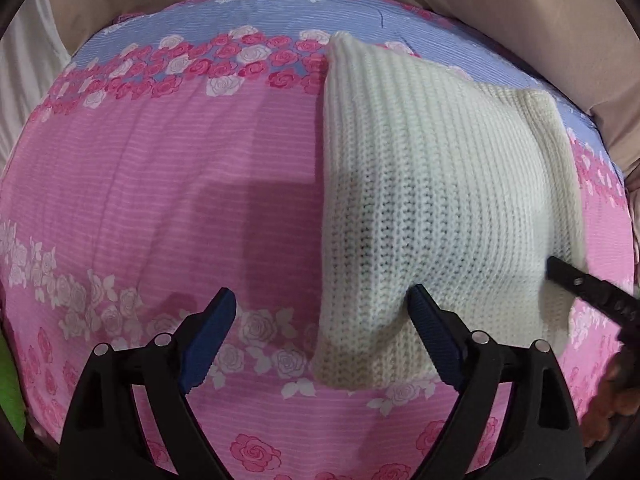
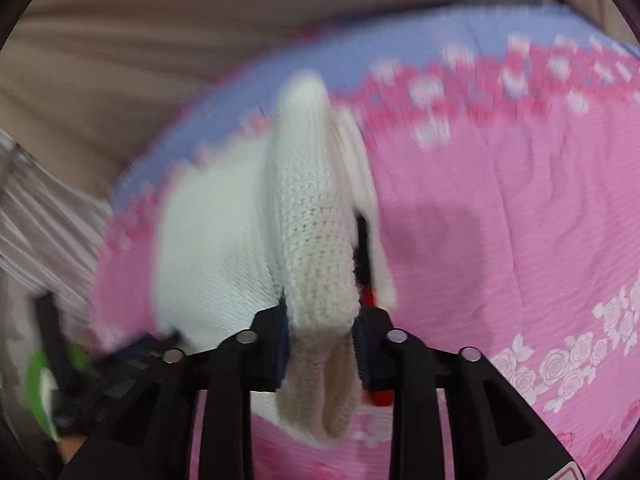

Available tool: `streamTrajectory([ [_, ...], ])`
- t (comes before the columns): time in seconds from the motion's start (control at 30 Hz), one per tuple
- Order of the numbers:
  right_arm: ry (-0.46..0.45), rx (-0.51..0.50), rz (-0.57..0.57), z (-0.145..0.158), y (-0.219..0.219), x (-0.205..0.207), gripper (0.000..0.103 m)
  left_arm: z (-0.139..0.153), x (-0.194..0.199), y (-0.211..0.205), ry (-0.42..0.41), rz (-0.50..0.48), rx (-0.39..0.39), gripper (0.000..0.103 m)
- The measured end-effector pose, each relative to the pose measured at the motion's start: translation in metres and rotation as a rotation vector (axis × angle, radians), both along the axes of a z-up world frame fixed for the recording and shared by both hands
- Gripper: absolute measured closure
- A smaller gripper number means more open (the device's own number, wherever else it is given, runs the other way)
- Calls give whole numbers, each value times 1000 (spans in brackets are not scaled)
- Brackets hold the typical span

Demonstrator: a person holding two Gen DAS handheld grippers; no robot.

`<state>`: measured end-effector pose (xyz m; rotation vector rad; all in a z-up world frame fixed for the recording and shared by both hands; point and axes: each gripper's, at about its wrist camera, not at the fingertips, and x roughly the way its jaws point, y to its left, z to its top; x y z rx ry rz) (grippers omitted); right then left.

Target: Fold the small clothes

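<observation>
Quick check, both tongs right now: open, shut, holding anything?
Left tongs: open, holding nothing; one finger rests against the cream knit garment.
Right tongs: shut on a folded edge of the knit garment.

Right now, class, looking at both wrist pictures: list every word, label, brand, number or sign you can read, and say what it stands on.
None can be read.
White knitted garment: no tag or print shows.
Floral bedsheet: rose pattern only, no words.
Red-edged sticker at the bottom corner of the right wrist picture: cut off by the frame, unreadable.
Green thing at the left edge: blurred, no text to make out.
</observation>
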<state>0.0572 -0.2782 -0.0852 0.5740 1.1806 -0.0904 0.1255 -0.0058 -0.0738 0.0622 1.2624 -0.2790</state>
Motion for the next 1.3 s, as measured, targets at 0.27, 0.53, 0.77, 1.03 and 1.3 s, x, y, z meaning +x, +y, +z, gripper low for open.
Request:
streamTrajectory([
  [0.27, -80, -76, -64, 21, -10, 17, 20, 20, 32, 2, -17, 40, -219, 7],
  [0.53, -72, 96, -77, 4, -12, 41, 72, -1, 63, -3, 189, 24, -439, 58],
  [0.77, -83, -33, -57, 30, -21, 2, 67, -4, 43, -38, 146, -71, -305, 48],
  [1.03, -152, -5, -155, 63, -46, -38, 78, 43, -8, -27, -90, -37, -150, 38],
  [1.3, -30, -163, -28, 42, -11, -42, 59, 27, -39, -26, -51, -34, -54, 38],
])
